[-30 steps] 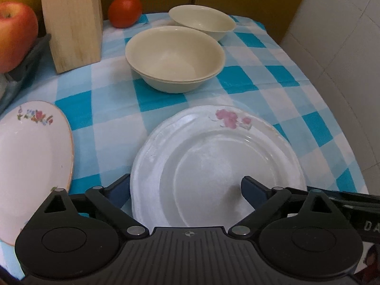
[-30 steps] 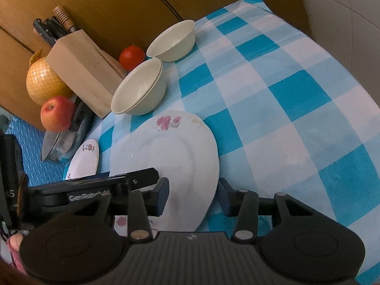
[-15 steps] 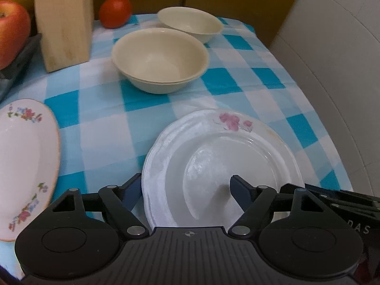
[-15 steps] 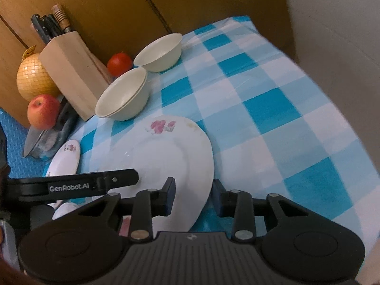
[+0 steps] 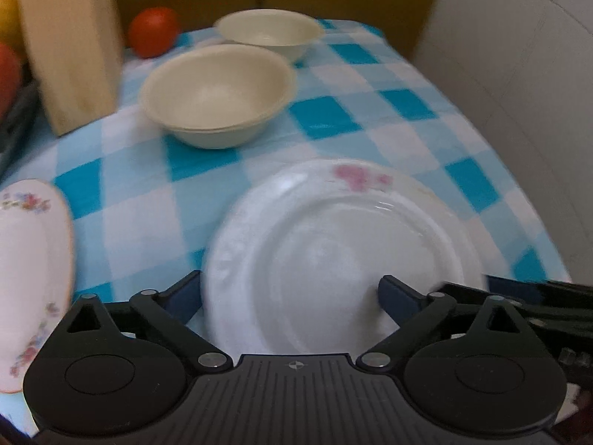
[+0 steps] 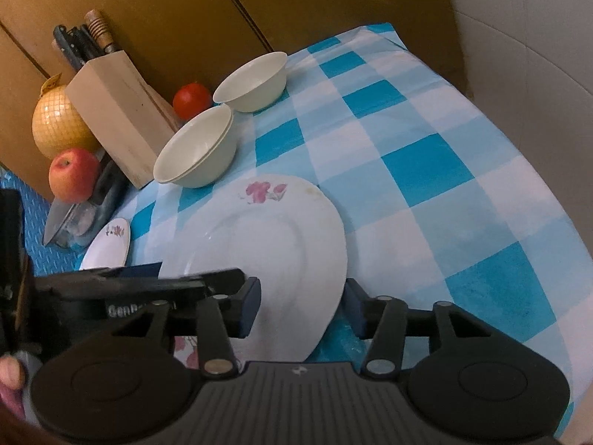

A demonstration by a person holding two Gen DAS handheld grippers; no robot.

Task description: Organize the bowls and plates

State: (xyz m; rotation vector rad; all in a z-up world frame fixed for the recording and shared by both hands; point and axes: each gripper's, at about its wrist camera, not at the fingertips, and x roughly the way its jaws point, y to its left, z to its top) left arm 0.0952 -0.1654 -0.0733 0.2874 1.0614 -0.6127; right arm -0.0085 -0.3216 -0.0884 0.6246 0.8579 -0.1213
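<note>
A large white plate [image 5: 344, 244] with a pink flower on its rim lies near the front of the blue-checked cloth [image 5: 370, 141]. My left gripper [image 5: 291, 293] is open, its left finger under the plate's left edge and its right finger over the plate. In the right wrist view the same plate [image 6: 267, 259] runs between the fingers of my right gripper [image 6: 302, 309], also open at the plate's right edge. The left gripper [image 6: 196, 273] reaches in from the left. Two nested cream bowls [image 6: 196, 152] and a single bowl [image 6: 254, 79] stand behind. I cannot tell whether the plate is off the cloth.
A small floral plate [image 5: 33, 278] lies at the left, and a piece of another flowered plate [image 6: 185, 348] shows under the large one. A knife block [image 6: 118, 111], tomato [image 6: 192, 100], apple [image 6: 72, 174] and netted melon [image 6: 59, 128] line the back left. A white wall [image 6: 537, 55] borders the right.
Both grippers' fingers narrowed half a second ago and stand wider now. The large plate has shifted right relative to the bowls, staying between the fingers. The left view is blurred by motion.
</note>
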